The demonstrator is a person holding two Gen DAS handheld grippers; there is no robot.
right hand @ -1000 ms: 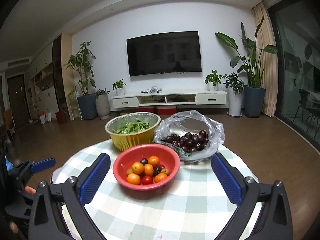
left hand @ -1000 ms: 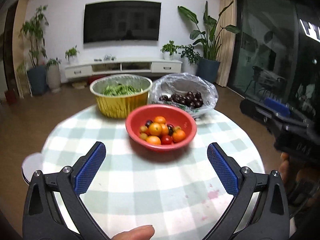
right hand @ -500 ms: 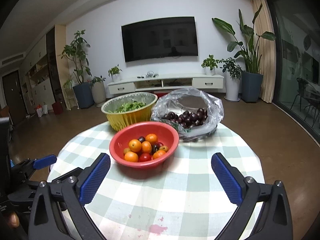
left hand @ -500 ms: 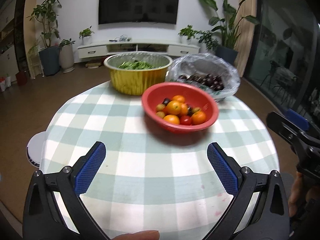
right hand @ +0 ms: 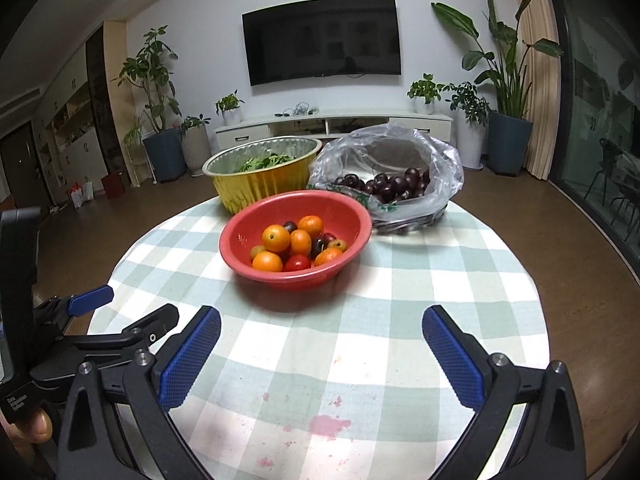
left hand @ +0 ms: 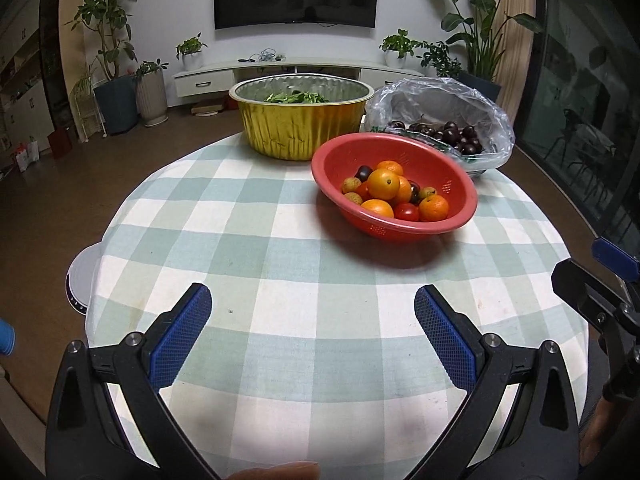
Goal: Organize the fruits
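A red bowl (left hand: 452, 184) (right hand: 248, 220) of mixed small fruits, orange, red and dark ones (left hand: 383, 184) (right hand: 301, 241), stands on the round checked table (left hand: 248, 272) (right hand: 420, 292). Behind it a clear plastic bag (left hand: 472, 96) (right hand: 384, 148) holds dark cherries (left hand: 456, 136) (right hand: 388, 188). A gold foil bowl (left hand: 296, 128) (right hand: 260, 184) holds green leaves. My left gripper (left hand: 312, 320) hovers open over the table's near side, left of the red bowl. My right gripper (right hand: 320, 340) is open too, in front of the bowl. Both are empty.
The table's edge curves close on all sides; pink stains (right hand: 328, 426) mark the cloth near me. A white round object (left hand: 82, 276) sits by the left edge. Beyond are a TV cabinet (right hand: 332, 124), potted plants (right hand: 160, 120) and glass doors (left hand: 588, 80).
Both grippers have moved forward and dipped lower over the table, so the bowls look nearer. The left view has swung left, shifting the red bowl to the right. Both stayed open.
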